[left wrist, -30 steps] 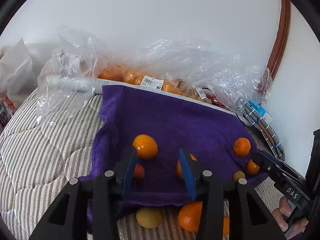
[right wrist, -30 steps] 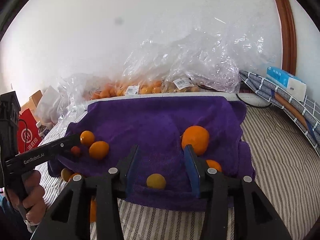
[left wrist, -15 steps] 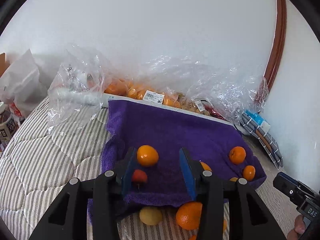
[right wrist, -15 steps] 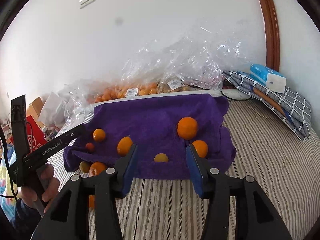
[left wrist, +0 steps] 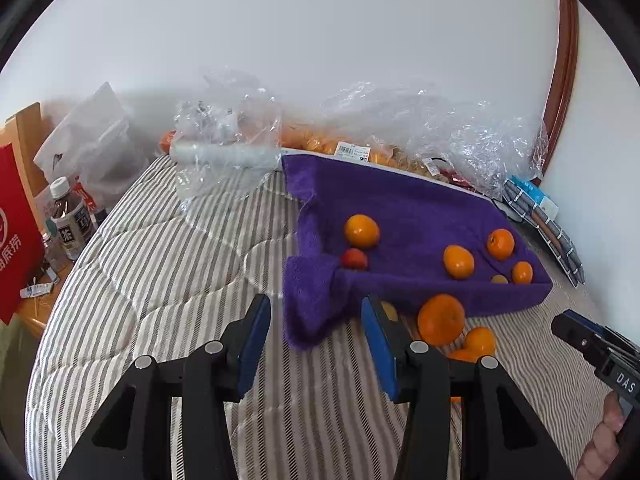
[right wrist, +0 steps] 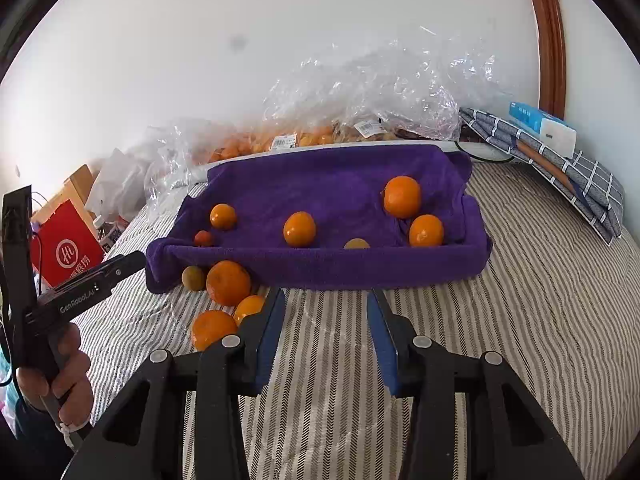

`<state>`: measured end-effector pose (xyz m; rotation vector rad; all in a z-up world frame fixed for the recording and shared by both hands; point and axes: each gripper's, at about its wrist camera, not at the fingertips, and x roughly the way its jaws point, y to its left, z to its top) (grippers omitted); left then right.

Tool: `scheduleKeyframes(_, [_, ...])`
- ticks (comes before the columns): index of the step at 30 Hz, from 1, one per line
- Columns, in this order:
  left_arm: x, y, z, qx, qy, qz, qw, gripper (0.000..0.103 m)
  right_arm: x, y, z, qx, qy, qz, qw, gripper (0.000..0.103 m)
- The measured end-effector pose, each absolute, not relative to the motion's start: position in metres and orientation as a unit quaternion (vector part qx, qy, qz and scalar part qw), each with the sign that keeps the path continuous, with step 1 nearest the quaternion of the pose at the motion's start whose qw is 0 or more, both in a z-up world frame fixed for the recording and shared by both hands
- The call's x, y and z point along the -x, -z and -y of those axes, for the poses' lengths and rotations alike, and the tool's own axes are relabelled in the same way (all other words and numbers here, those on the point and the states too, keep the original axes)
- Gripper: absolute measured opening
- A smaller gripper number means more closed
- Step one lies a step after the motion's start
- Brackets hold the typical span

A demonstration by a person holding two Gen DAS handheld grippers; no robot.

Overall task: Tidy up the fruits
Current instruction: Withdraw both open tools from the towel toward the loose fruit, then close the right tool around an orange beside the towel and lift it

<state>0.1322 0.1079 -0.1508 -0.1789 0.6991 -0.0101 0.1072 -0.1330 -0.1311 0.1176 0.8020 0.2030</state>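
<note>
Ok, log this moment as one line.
left gripper: opening, empty | right gripper: closing, empty | purple towel: six fruits | striped bedding: four fruits

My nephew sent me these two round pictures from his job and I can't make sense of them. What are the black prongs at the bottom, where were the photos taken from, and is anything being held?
No robot here: a person holds a hand-operated two-finger gripper in each hand, and a fisheye camera on each one looks forward along its fingers. One picture comes from the left gripper, the other from the right gripper; the black prongs with blue pads are their fingers. Each view also catches the other tool at its edge, with the hand gripping it.

Both look at a striped quilt on a bed. On it lies a purple towel with oranges, a small red fruit and a small yellowish fruit. More oranges sit on the quilt in front. Clear plastic bags of fruit line the wall.

Nothing is held: the left jaws are opening, the right closing, both empty.
</note>
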Motion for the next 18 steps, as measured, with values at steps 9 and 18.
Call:
scheduleKeyframes(9, [-0.117, 0.163, -0.141, 0.117, -0.019, -0.349, 0.93, 0.045, -0.102, 0.144, 0.106, -0.051, -0.129, -0.409, 0.902, 0.036])
scheduleKeyframes(18, [-0.117, 0.168, -0.142, 0.119, -0.029, -0.356, 0.926, 0.048, -0.123, 0.158, 0.084, -0.068, -0.15, -0.431, 0.887, 0.034])
